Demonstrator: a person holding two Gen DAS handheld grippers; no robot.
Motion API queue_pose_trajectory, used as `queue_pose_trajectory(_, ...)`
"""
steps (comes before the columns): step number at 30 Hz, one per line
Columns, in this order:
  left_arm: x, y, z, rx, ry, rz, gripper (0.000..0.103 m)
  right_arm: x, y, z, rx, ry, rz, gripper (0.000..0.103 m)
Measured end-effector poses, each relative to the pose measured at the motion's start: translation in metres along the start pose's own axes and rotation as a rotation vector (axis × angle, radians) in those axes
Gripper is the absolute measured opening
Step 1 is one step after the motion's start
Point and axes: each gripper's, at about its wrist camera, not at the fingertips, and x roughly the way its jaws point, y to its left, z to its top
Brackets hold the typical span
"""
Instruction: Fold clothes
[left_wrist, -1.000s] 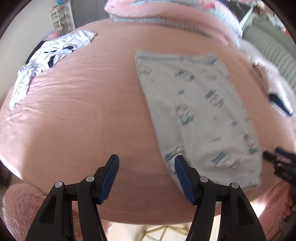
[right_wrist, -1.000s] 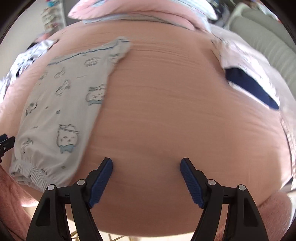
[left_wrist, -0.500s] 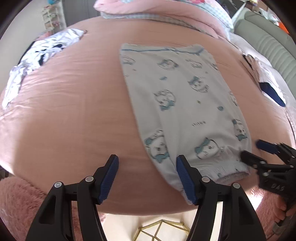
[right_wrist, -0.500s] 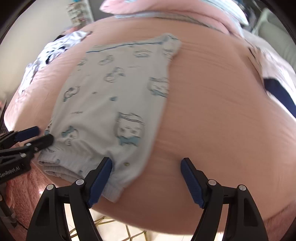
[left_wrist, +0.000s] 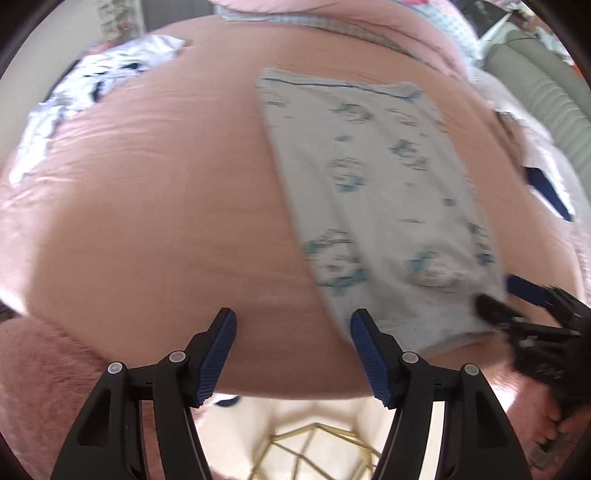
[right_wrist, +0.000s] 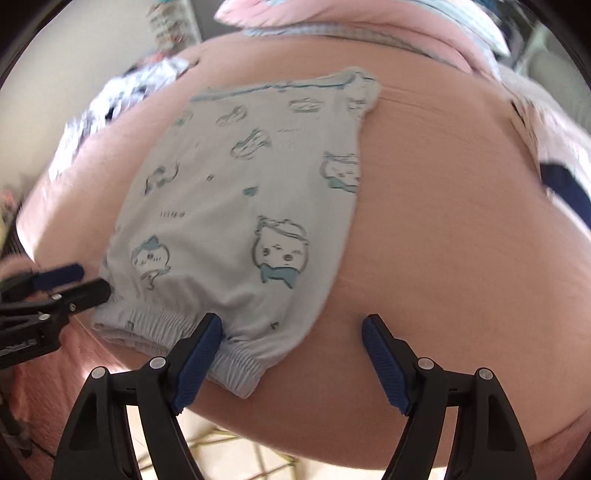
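Pink bedding carries the printed garment, laid flat, long axis running away from its elastic hem at the bed edge. Both claws are held wide, empty. The right claw straddles the hem's right corner; the left claw sits just left of the hem. Elastic detail is resolved only in the right view.

Shorts on bed, between both claws

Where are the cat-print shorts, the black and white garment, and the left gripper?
cat-print shorts (right_wrist: 236, 206): right wrist view, middle of fabric.
black and white garment (left_wrist: 92, 85): left wrist view, crumpled middle.
left gripper (left_wrist: 293, 354): left wrist view, between fingertips.
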Motion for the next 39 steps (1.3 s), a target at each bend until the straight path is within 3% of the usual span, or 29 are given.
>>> queue_pose_trajectory(4, -0.005, 0.021, 0.003, -0.111, -0.021, -0.109, 0.062, -0.001, -0.023, -0.011, -0.032, 0.015, -0.174, 0.077)
queue_pose_trajectory(8, -0.008, 0.008, 0.025, -0.016, -0.031, -0.167, 0.062, -0.02, -0.043, -0.019, 0.057, -0.029, -0.091, 0.077)
queue_pose_trajectory(11, -0.002, 0.003, 0.053, 0.078, -0.029, -0.181, 0.062, -0.035, -0.042, -0.01, 0.05, -0.083, -0.059, 0.077)
queue_pose_trajectory(19, 0.035, -0.031, 0.119, 0.259, -0.062, -0.178, 0.062, -0.014, -0.01, 0.08, -0.112, -0.103, -0.075, 0.077)
queue_pose_trajectory(28, 0.079, -0.016, 0.183, 0.233, -0.064, -0.192, 0.062, 0.045, -0.004, 0.181, -0.16, -0.118, -0.107, 0.077)
queue_pose_trajectory(34, 0.099, -0.006, 0.205, 0.254, -0.074, -0.207, 0.062, 0.096, 0.019, 0.212, -0.304, -0.037, -0.087, 0.077)
queue_pose_trajectory(37, 0.1, 0.003, 0.212, 0.305, -0.102, -0.142, 0.062, 0.112, 0.012, 0.216, -0.327, -0.038, -0.077, 0.079)
queue_pose_trajectory(39, 0.105, 0.028, 0.22, 0.245, -0.099, -0.102, 0.063, 0.11, -0.013, 0.222, -0.255, -0.04, -0.104, 0.079)
